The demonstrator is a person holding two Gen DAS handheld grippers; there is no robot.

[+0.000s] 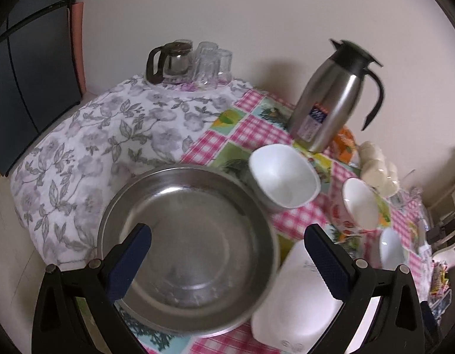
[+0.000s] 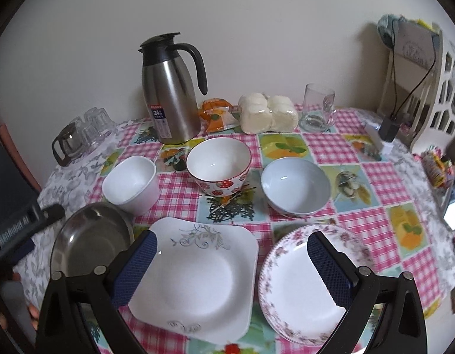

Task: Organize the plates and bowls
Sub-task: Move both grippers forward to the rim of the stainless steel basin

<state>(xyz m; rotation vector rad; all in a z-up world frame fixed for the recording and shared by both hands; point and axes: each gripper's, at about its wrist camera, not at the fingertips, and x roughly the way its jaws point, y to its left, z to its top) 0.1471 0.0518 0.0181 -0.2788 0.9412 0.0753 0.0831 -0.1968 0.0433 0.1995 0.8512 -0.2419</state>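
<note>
Soft, even indoor light fills both views, with only faint shadows. The round stainless steel pan (image 1: 189,236) shows dull grey reflections, and its near rim smears with motion blur. Right of the pan, the tall steel thermos jug with black lid (image 1: 330,97) looks slightly blurred and leans from fisheye bending. Black vignette rings both frames' corners.

A steel pan (image 2: 91,239), a square white plate (image 2: 203,277) and a floral-rimmed round plate (image 2: 292,289) lie in front; behind stand a square white bowl (image 2: 131,181), a strawberry-patterned bowl (image 2: 218,165) and a pale bowl (image 2: 295,185), all upright, empty.
</note>
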